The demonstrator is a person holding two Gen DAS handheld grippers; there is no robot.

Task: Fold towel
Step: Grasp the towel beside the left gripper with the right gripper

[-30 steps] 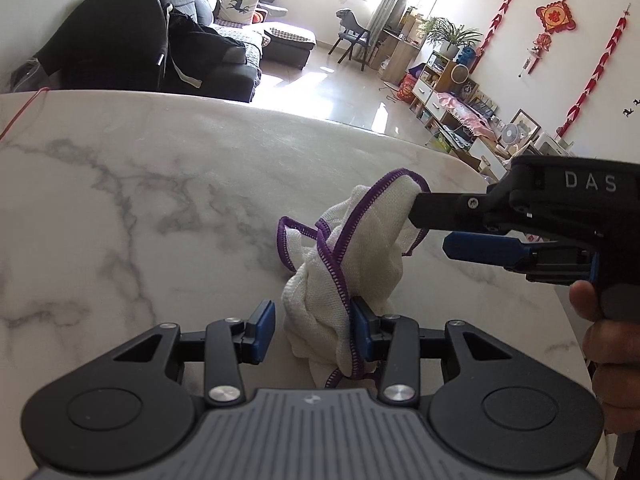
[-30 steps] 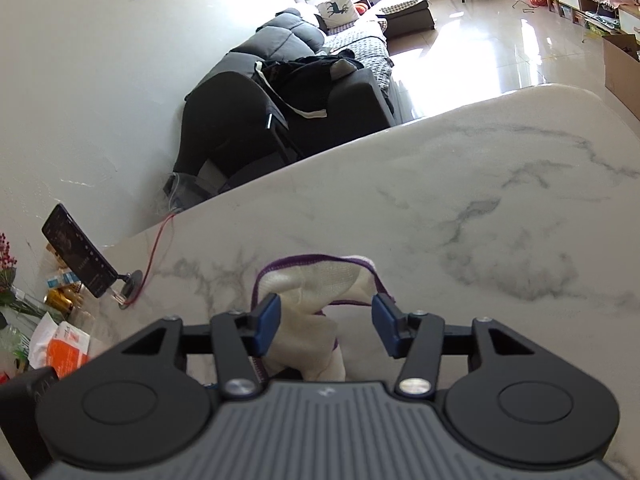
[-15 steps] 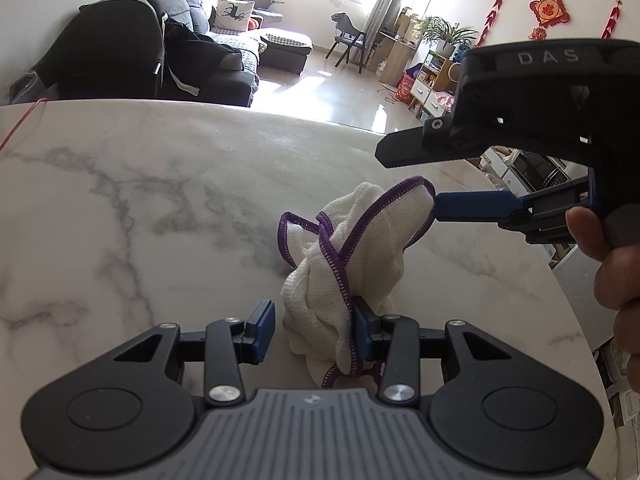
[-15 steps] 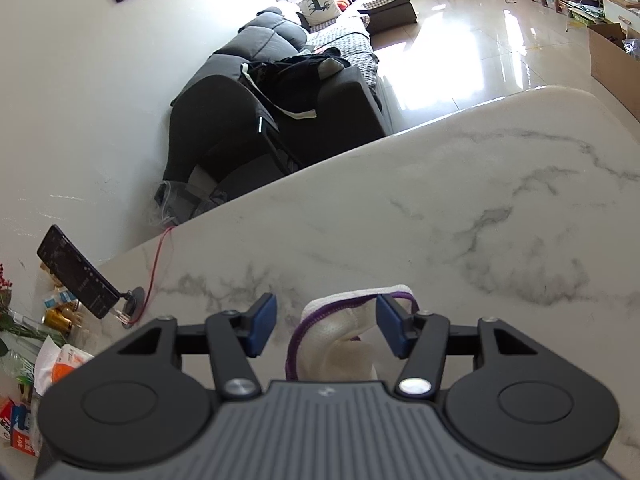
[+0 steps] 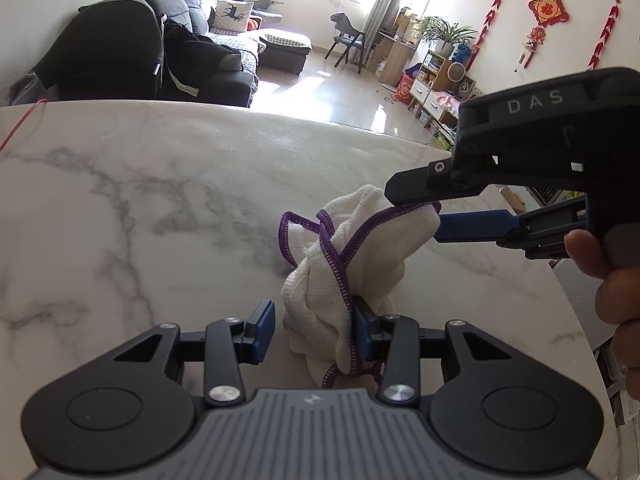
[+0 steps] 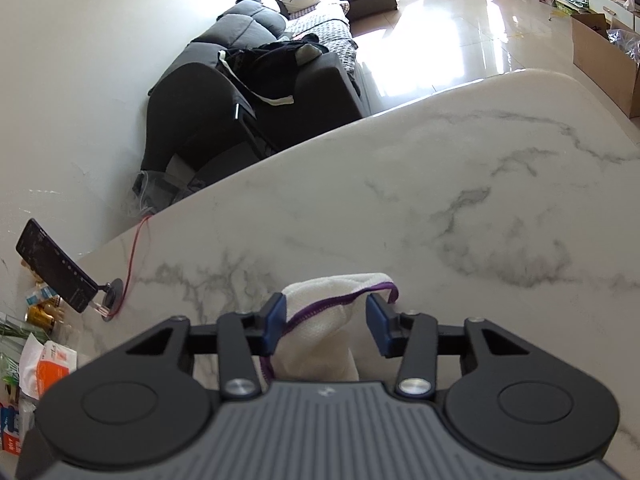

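my left gripper [image 5: 314, 330] and right gripper [image 6: 326, 322] both gape around the bunched white purple-edged towel [image 5: 352, 256], clamping nothing; closing blind could pinch several layers.

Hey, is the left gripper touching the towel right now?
Touching. In the left wrist view the towel lies against one finger of the left gripper; a strip of table shows between it and the other, jaws wide.
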